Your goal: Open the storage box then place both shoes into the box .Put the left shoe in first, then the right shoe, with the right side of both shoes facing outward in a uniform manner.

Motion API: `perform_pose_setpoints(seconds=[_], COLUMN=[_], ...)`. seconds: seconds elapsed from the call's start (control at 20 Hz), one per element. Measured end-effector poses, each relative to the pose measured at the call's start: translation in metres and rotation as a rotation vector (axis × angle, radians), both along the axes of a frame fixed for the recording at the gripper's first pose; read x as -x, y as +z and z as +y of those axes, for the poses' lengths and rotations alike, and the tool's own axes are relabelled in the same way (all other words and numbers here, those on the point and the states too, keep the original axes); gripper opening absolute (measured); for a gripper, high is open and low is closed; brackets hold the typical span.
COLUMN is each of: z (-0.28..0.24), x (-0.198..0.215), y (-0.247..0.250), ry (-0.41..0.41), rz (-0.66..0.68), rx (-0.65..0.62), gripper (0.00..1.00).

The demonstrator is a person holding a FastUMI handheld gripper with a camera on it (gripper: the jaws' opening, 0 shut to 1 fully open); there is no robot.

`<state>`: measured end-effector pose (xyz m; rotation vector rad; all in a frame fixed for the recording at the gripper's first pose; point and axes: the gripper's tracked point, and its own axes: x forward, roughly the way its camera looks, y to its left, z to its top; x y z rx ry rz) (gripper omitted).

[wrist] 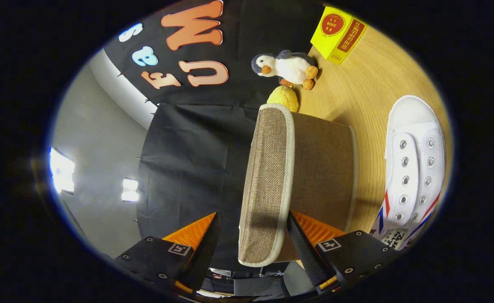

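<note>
We see our claw (253, 235) spread around the storage box's lid (268, 185), not clenched; a white shoe (413, 168) lies at right on the table (364, 88).

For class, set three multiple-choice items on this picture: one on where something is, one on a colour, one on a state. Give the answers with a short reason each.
1. Where is the penguin toy?
A. Inside the box
B. On the table beyond the box, beside the yellow carton
C. On the shoe

2. What colour is the storage box?
A. Blue
B. Brown with pale trim
C. Red

3. How do the gripper's fingers stand?
A. Open, with the lid between them
B. Pressed shut on the shoe
C. Shut with nothing between them

Answers:
1 B: the toy lies on the wooden table past the box, next to the carton.
2 B: the fabric is woven brown, edged in a pale band.
3 A: the fingers are spread and the lid's edge sits in the gap; whether both touch it cannot be told.
</note>
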<state>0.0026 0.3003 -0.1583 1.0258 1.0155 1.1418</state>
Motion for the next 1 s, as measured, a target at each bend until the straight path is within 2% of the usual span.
perform_pose_setpoints(seconds=[0.15,0.2,0.25,0.4,0.45,0.55,1.0], z=[-0.001,-0.002,-0.006,-0.015,-0.018,-0.02,-0.003], x=[-0.004,-0.004,-0.006,-0.009,-0.011,-0.014,-0.008], y=[-0.005,-0.007,-0.008,-0.004,-0.001,0.013,0.092], ry=[-0.023,-0.035,-0.049,-0.093,-0.107,-0.129,-0.148], rz=[0.01,0.017,0.026,0.037,0.038,0.022,-0.146], rx=[0.007,0.01,0.008,-0.012,-0.017,-0.027,0.039], gripper=[0.7,0.66,0.53,0.3,0.16,0.01,0.0])
